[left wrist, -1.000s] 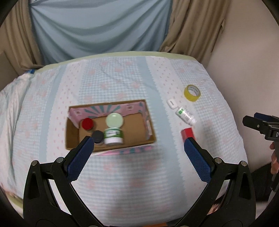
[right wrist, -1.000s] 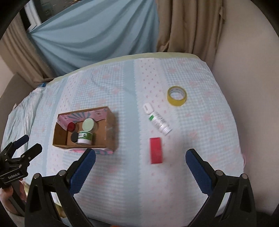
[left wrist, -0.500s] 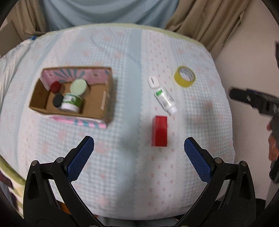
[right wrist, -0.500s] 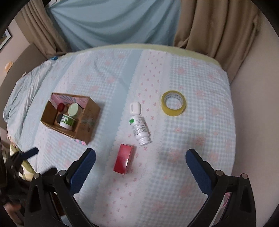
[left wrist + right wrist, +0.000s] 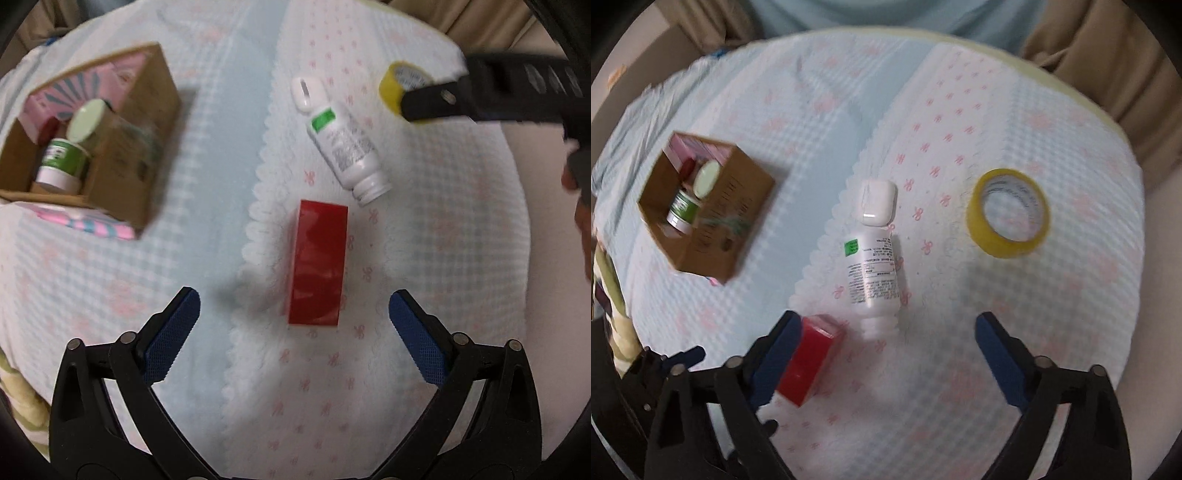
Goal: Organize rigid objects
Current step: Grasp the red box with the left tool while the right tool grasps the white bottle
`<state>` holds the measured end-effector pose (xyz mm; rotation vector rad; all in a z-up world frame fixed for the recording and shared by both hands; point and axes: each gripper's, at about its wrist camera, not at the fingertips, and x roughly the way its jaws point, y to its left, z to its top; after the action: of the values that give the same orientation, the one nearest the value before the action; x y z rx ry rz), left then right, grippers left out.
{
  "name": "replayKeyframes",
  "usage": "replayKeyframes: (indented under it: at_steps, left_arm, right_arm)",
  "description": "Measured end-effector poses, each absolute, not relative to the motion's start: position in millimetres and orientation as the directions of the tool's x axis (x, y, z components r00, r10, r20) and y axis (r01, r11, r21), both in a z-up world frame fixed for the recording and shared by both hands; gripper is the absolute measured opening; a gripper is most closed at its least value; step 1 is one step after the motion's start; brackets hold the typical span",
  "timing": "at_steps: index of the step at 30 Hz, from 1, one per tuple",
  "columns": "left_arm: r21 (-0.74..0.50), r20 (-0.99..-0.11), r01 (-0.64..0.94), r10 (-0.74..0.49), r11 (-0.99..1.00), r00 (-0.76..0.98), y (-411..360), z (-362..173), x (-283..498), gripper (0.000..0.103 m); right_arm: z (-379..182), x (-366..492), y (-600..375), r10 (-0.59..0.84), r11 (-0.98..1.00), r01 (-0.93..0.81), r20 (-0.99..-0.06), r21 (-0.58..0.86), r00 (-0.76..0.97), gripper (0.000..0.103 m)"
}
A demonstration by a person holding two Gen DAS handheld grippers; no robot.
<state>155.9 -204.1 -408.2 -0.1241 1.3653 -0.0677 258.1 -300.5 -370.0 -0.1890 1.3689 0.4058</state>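
We've got both grippers pointing steeply down: left gripper (image 5: 294,310) spread wide over one red box (image 5: 317,263) at centre frame, right gripper (image 5: 884,332) closing, nothing pinched yet. One white bottle (image 5: 873,275), one tape roll (image 5: 1008,212), one cardboard box (image 5: 705,214) upper left.

Spread directly beneath the left gripper (image 5: 294,297): a quilted bedcover (image 5: 110,280) in pale blue and white check, dotted with small pink bows and crossed by a scalloped seam running ahead of the fingers. Off to the gripper's left, low at the bed's edge, a fold of yellow-green striped blanket (image 5: 18,398). To its right, a plain beige surface (image 5: 546,258). Far ahead, tan curtains (image 5: 487,26) and a pale blue drape (image 5: 886,14).
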Motion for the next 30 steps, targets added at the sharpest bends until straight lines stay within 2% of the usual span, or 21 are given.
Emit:
replayKeyframes:
  at_steps: [9, 12, 15, 17, 20, 22, 23, 30]
  left_arm:
    - [-0.123, -0.986, -0.050, -0.116, 0.991, 0.116, -230.7, -464.3, 185.9, 0.085]
    - [-0.123, -0.988, -0.042, -0.118, 0.992, 0.095, -237.6, -476.1, 193.8, 0.075]
    - [-0.114, -0.991, -0.031, -0.112, 0.993, 0.070, -243.1, -485.5, 197.9, 0.070]
    - [-0.112, -0.992, -0.024, -0.110, 0.993, 0.057, -245.6, -490.6, 199.1, 0.064]
    - [-0.104, -0.994, -0.021, -0.103, 0.994, 0.037, -246.9, -497.9, 201.0, 0.052]
    - [-0.088, -0.996, -0.020, -0.087, 0.996, 0.036, -245.5, -500.2, 201.9, 0.041]
    - [-0.082, -0.996, -0.020, -0.081, 0.996, 0.036, -244.6, -501.1, 202.5, 0.040]
    - [-0.136, -0.990, -0.025, -0.135, 0.990, 0.048, -230.1, -500.4, 204.7, 0.039]
  right_arm:
    - [-437.2, 293.9, -272.7, 0.110, 0.895, -0.435, -0.994, 0.094, 0.013, 0.086]
    - [-452.9, 299.5, -266.6, 0.123, 0.892, -0.432, -0.991, 0.130, -0.046, 0.076]
    - [-461.9, 301.5, -259.6, 0.107, 0.886, -0.446, -0.992, 0.127, -0.069, 0.074]
    - [-467.2, 302.2, -256.8, 0.103, 0.886, -0.444, -0.991, 0.131, -0.087, 0.065]
    - [-476.2, 303.8, -253.8, 0.108, 0.888, -0.434, -0.987, 0.150, -0.120, 0.055]
    - [-479.7, 303.6, -251.8, 0.096, 0.887, -0.440, -0.988, 0.139, -0.120, 0.051]
    - [-480.6, 303.2, -251.0, 0.078, 0.886, -0.447, -0.991, 0.121, -0.113, 0.047]
    - [-480.9, 303.4, -252.6, 0.079, 0.892, -0.437, -0.991, 0.119, -0.108, 0.046]
